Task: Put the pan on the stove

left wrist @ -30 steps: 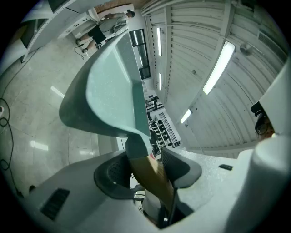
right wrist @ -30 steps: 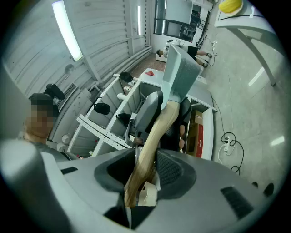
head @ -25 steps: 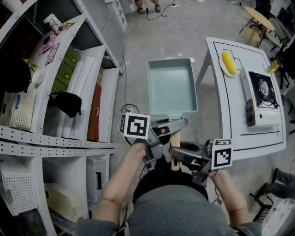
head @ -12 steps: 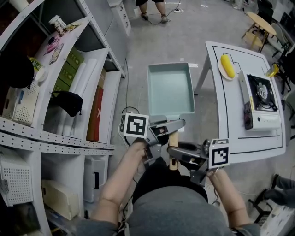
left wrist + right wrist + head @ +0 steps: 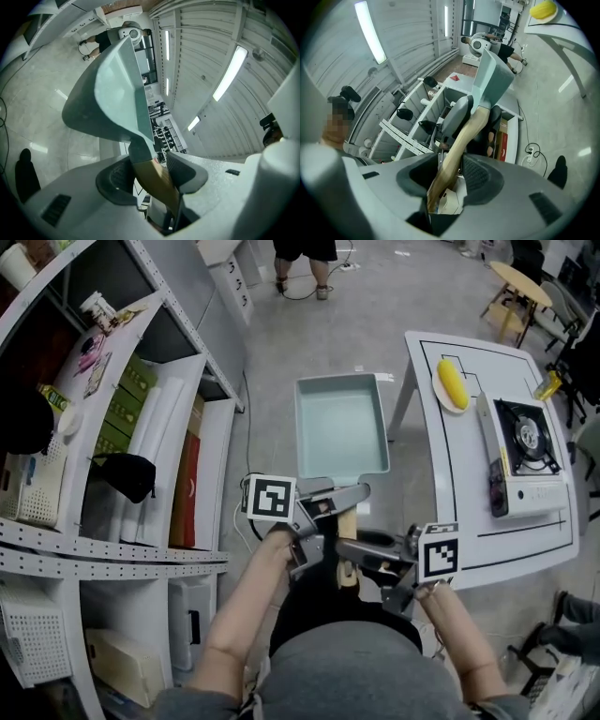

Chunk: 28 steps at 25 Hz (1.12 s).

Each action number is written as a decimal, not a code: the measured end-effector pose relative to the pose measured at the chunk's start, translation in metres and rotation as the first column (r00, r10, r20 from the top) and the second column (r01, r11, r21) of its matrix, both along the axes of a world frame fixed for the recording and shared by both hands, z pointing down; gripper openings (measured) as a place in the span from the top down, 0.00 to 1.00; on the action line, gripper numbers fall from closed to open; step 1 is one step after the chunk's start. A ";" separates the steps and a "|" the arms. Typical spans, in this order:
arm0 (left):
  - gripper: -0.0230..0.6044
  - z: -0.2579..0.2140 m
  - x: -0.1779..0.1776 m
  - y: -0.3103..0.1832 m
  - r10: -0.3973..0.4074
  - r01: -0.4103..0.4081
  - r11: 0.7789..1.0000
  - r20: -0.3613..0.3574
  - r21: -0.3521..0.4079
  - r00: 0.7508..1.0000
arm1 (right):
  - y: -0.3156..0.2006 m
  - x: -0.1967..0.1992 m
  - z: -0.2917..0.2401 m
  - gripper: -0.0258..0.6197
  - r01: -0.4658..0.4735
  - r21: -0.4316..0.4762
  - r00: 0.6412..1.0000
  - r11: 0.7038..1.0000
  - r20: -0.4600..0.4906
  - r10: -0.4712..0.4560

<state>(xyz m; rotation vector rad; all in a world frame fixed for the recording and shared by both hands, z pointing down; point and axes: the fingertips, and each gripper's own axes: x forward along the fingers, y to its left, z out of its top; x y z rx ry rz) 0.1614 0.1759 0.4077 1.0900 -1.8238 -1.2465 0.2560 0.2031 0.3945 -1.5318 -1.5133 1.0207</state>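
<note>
A pale teal rectangular pan (image 5: pixel 340 423) with a wooden handle (image 5: pixel 347 521) is held level above the floor, left of the white table (image 5: pixel 466 512). My left gripper (image 5: pixel 349 500) is shut on the handle close to the pan's neck; in the left gripper view both pads press the handle (image 5: pixel 154 180) under the pan (image 5: pixel 112 93). My right gripper (image 5: pixel 352 554) surrounds the handle's lower end; its jaws are opening, and the handle (image 5: pixel 457 145) lies loosely between the pads. The portable gas stove (image 5: pixel 525 451) stands at the table's right side.
A plate with a yellow item (image 5: pixel 452 382) lies on the table's far end. White shelving (image 5: pixel 141 446) with boxes and bags lines the left side. A person's legs (image 5: pixel 300 254) stand on the grey floor at the back. A round table (image 5: pixel 520 277) is at top right.
The pan and both grippers have shifted slightly left in the view, while the table and stove sit nearer the middle. The standing person's legs have come further into view.
</note>
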 end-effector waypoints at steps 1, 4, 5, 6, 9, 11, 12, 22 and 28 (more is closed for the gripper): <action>0.66 0.001 -0.009 0.001 0.006 -0.006 1.000 -0.001 0.003 1.000 | 0.002 -0.010 0.001 0.71 -0.008 0.004 1.000 1.000 0.001 0.008; 0.66 0.006 -0.040 0.009 0.024 -0.024 1.000 -0.002 -0.002 1.000 | 0.012 -0.040 0.007 0.70 -0.022 0.023 1.000 0.999 0.002 0.022; 0.66 0.007 -0.051 0.013 0.030 -0.030 1.000 -0.001 -0.005 1.000 | 0.017 -0.051 0.008 0.70 -0.024 0.027 1.000 0.999 0.003 0.024; 0.66 0.008 -0.062 0.017 0.039 -0.039 0.999 0.000 -0.008 0.999 | 0.022 -0.063 0.009 0.70 -0.028 0.030 1.000 0.999 0.004 0.028; 0.66 0.006 -0.102 0.031 0.069 -0.069 0.998 0.005 -0.012 0.998 | 0.037 -0.103 0.007 0.70 -0.063 0.030 0.998 0.998 0.006 0.063; 0.66 0.003 -0.127 0.038 0.094 -0.094 0.996 0.005 -0.010 0.996 | 0.047 -0.129 0.004 0.70 -0.097 0.019 0.995 0.995 0.001 0.097; 0.66 0.001 -0.139 0.042 0.107 -0.107 0.994 0.007 -0.011 0.994 | 0.051 -0.142 0.003 0.71 -0.112 0.013 0.994 0.994 0.001 0.112; 0.66 0.000 -0.220 0.050 0.267 -0.266 0.963 0.022 -0.041 0.963 | 0.073 -0.230 0.003 0.71 -0.257 0.016 0.966 0.966 0.007 0.257; 0.66 0.004 -0.240 0.017 0.370 -0.369 0.928 0.014 -0.041 0.929 | 0.049 -0.256 0.005 0.71 -0.354 0.023 0.935 0.935 0.004 0.354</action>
